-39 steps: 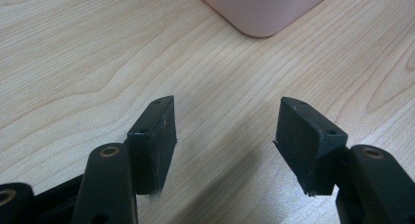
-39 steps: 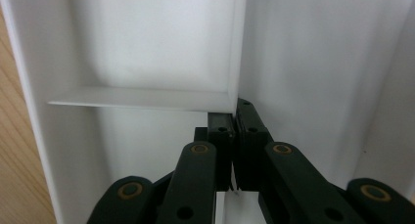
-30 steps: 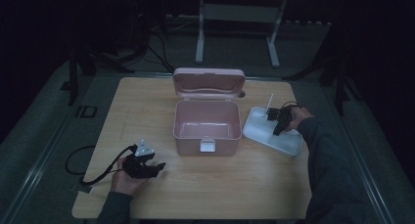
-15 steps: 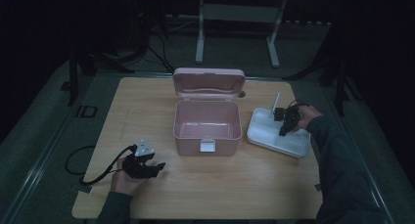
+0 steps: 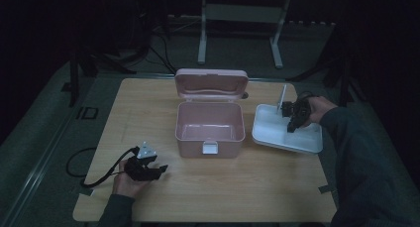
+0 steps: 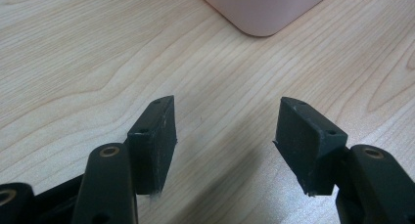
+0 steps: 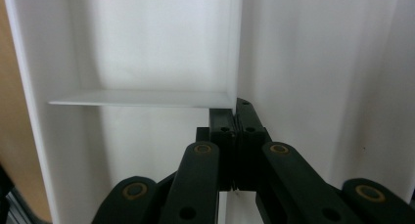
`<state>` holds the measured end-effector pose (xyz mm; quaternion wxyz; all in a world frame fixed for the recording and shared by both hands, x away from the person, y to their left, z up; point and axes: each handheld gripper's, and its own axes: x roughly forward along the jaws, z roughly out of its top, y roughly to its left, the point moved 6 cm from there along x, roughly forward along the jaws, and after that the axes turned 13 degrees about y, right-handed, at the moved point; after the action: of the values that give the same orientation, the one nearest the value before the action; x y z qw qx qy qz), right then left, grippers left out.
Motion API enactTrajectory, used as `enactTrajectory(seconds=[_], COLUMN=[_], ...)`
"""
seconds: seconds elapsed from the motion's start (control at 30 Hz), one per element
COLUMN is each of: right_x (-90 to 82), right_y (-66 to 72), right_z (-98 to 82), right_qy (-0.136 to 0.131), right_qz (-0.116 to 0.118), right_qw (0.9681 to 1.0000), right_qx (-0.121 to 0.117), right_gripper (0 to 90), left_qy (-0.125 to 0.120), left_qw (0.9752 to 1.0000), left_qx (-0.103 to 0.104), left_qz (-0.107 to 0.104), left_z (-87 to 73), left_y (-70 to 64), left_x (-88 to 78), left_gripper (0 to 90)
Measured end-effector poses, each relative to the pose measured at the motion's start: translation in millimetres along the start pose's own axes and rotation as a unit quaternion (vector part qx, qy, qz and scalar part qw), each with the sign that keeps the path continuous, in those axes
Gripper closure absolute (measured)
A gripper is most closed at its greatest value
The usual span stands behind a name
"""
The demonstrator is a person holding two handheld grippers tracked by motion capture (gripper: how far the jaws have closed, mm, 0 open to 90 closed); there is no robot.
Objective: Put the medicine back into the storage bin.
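The right gripper (image 5: pixel 292 119), jaws pinched on a white tray's (image 5: pixel 277 138) divider wall, should lift it level. Left gripper (image 5: pixel 148 168) rests spread, empty.

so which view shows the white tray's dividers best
The right gripper view: the white tray is close up, its divider walls clear, the right gripper shut on one. The high view shows the whole tray, small and dim.

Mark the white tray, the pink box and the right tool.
white tray (image 5: pixel 277 138), high view, near rim.
pink box (image 5: pixel 210 123), high view, inner floor.
right tool (image 7: pixel 236 117), right gripper view, tips shut on the tray's divider.
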<state>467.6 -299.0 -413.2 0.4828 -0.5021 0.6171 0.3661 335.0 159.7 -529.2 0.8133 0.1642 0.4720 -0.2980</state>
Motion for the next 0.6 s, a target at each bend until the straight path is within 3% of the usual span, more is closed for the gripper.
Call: enactTrajectory(seconds=[0.37, 0.6], right_x=[-50.0, -66.4], right_y=[18.0, 24.7], right_z=[11.5, 45.1], right_qy=[-0.025, -0.037], right_qz=[-0.017, -0.025], right_qw=[0.9986, 0.9964], right_qx=[-0.042, -0.071], right_gripper=[89.1, 89.1], left_qy=[-0.001, 0.000], left_qw=[1.0000, 1.0000], left_qx=[0.000, 0.001], left_qz=[-0.001, -0.001], left_z=[0.4, 0.5], left_y=[0.1, 0.0], left_x=[0.4, 0.8], left_gripper=[40.2, 40.2])
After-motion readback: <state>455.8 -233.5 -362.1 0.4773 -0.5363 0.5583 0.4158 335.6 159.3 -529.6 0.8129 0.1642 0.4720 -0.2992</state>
